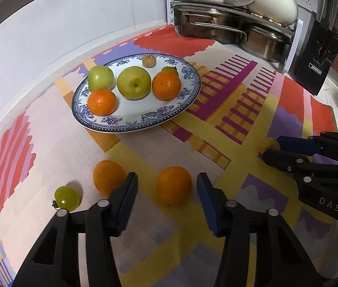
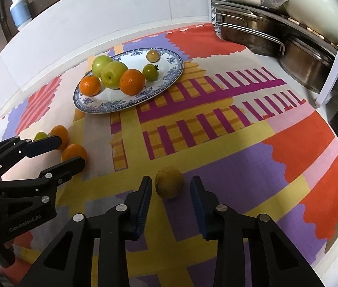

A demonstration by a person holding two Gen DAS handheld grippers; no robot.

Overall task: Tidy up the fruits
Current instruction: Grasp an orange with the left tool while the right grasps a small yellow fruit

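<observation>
Patterned cloth over a kitchen counter. My left gripper gapes wide around an orange near the plate; the right gripper gapes wide around a dull fruit, farther from the plate. Round fruit, I reckon, may roll off if nudged by one pad first.

Glossy glazed plate; matt printed cloth; shiny steel pots.
</observation>
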